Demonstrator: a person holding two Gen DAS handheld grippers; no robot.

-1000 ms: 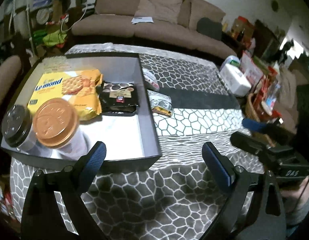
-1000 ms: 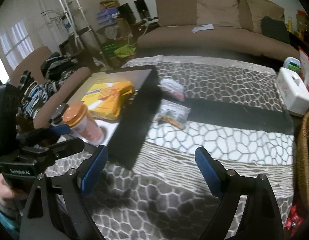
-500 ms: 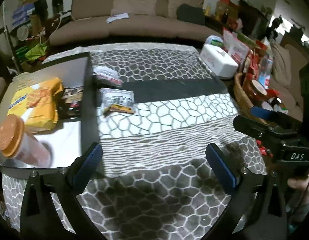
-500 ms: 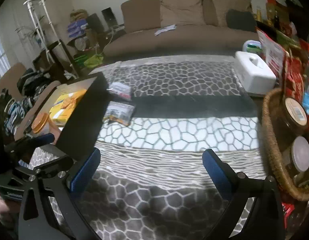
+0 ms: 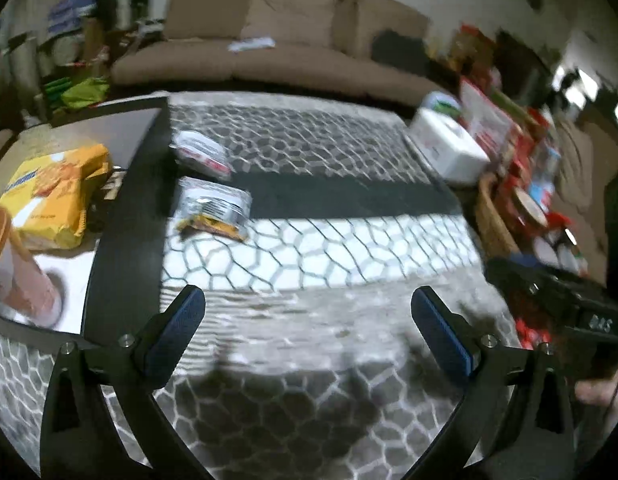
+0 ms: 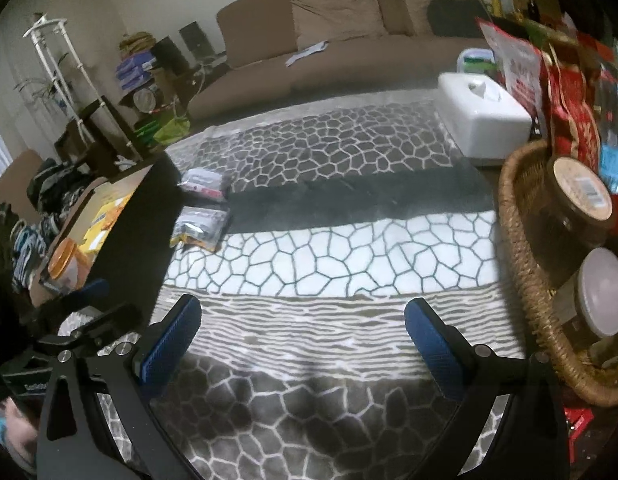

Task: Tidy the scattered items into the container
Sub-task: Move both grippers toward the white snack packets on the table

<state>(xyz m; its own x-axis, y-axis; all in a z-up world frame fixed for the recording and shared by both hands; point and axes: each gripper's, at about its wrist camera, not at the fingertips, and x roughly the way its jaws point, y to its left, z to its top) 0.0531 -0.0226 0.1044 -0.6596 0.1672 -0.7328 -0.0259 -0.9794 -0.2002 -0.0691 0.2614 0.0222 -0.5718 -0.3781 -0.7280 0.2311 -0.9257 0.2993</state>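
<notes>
Left tool (image 5: 308, 314): released, both blue pads spread wide, nothing between them; it hangs over the patterned cloth on the counter (image 5: 329, 360).
Right tool (image 6: 303, 326): also released and empty, above the same cloth, well apart from any packet.
Container (image 5: 129, 216): a dark-walled box at the left of the counter, already holding a yellow biscuit pack (image 5: 53, 196) and an orange-lidded jar (image 5: 13, 264).
Near packet (image 5: 213, 210): silver and yellow, lying flat on the cloth just beside the container's right wall.
Far packet (image 5: 201, 153): white with red, just behind the first, also outside the container.
Step in hand: seemingly reaching for the next scattered item.
Next move: bring one tool down over the near packet, straddle it, clench, then lift it over the wall.
</notes>
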